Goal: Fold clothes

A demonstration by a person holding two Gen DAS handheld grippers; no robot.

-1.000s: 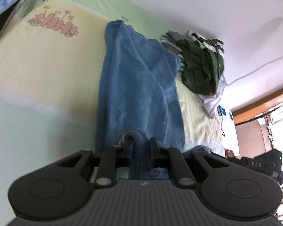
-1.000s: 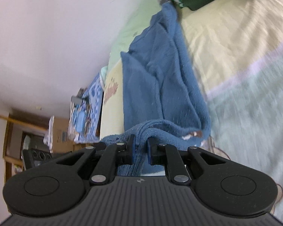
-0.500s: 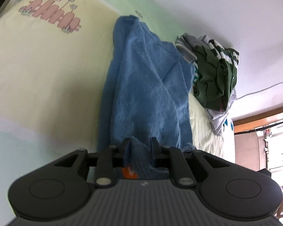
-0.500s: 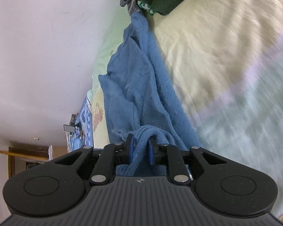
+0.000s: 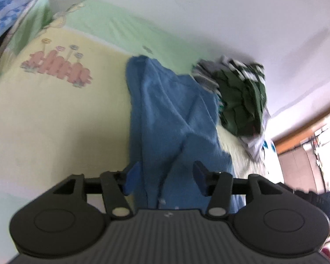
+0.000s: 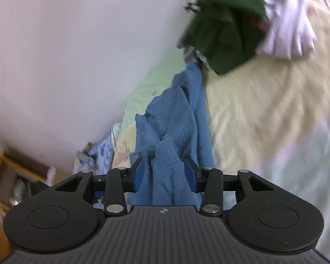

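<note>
A blue knitted sweater [image 5: 176,118] lies folded lengthwise in a long rumpled strip on the bed, beside a heap of unfolded clothes [image 5: 242,101].

garment [image 5: 171,114]: blue; sheet [image 5: 55,114]: yellow-green, pink fence print; pile [image 5: 242,101]: dark green

The bed [image 5: 55,114] has a soft sheet, yellow in the middle and green by the wall, with a pink fence picture [image 5: 57,68]. A blue sweater [image 5: 171,118] lies long on it. A pile of clothes [image 5: 242,101], dark green on top, sits just beside the sweater.
</note>
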